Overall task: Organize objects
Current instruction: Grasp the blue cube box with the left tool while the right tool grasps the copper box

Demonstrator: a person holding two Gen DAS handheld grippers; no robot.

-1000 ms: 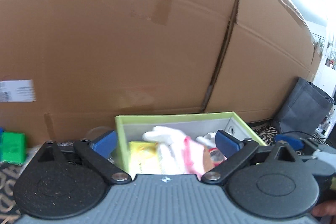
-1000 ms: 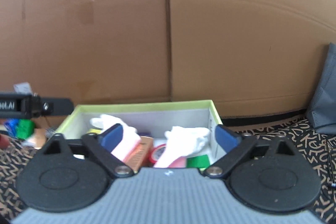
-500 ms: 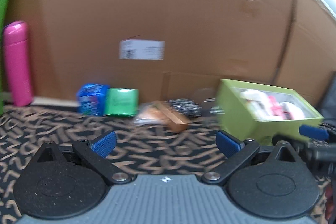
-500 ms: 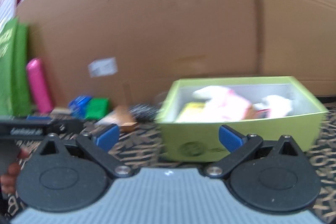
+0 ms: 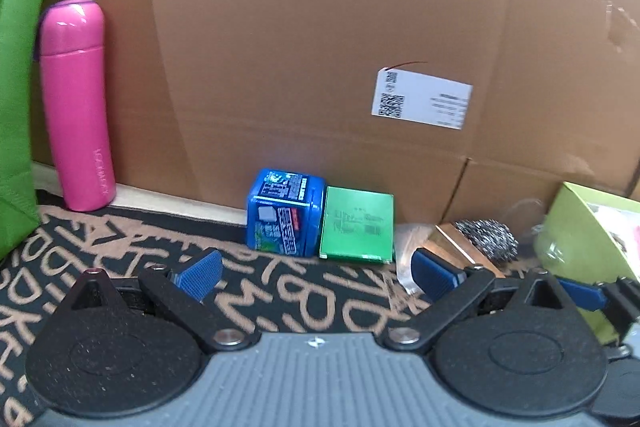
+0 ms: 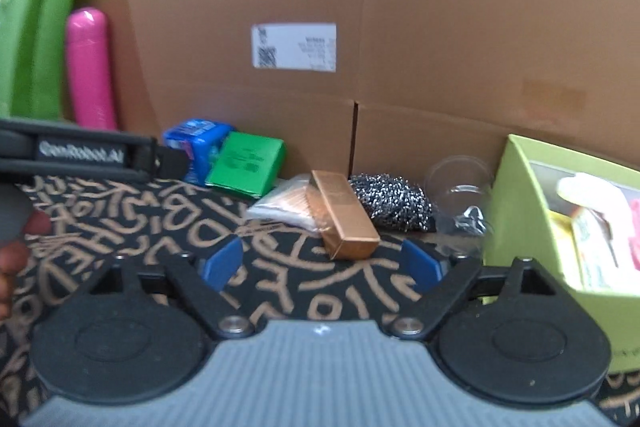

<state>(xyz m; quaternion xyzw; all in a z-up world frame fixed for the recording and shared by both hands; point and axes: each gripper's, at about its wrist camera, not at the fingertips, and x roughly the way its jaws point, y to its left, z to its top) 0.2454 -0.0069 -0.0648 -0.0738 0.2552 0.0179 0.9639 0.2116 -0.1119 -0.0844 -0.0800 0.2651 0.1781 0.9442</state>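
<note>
A copper-coloured oblong box point(image 6: 344, 217) lies ahead of the right gripper point(image 6: 320, 263), whose empty jaws, just narrowing, stand wide.

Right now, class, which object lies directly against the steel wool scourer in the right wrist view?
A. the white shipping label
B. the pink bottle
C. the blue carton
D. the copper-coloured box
D: the copper-coloured box lies on the patterned mat with its far end touching the steel wool scourer, while the pink bottle stands far off to the left against the cardboard.
</note>
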